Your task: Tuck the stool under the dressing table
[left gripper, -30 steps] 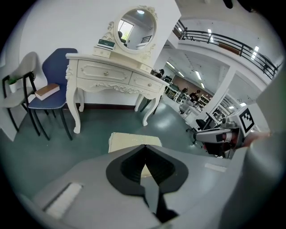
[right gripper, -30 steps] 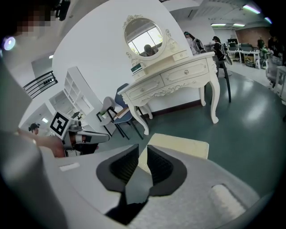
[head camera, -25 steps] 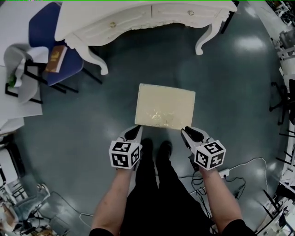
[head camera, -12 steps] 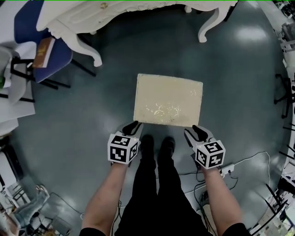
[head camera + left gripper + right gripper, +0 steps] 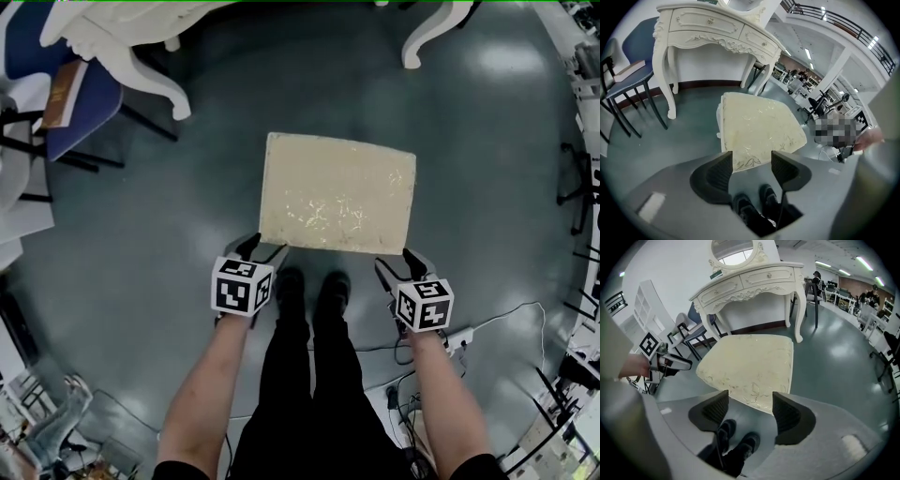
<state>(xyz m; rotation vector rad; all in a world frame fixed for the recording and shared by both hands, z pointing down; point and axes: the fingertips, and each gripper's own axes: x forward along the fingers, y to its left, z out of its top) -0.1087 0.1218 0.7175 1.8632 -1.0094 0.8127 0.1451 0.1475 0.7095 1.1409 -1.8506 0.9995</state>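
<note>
The stool has a cream, gold-patterned rectangular cushion and stands on the dark floor just ahead of the person's feet. The white dressing table is beyond it, with only its curved legs showing in the head view. My left gripper is at the stool's near left corner and my right gripper at its near right corner. Both have just been opening. The left gripper view frames the cushion beyond the open left gripper, nothing pressed. In the right gripper view the right gripper frames the cushion's edge likewise.
A blue chair with a book on it stands left of the table. Cables and a power strip lie on the floor at the right. The person's shoes are just behind the stool. Dark office chairs line the right edge.
Both grippers have sunk toward the stool's near edge and their jaws have spread apart. The head view has tipped down, so the table has slid toward the top edge.
</note>
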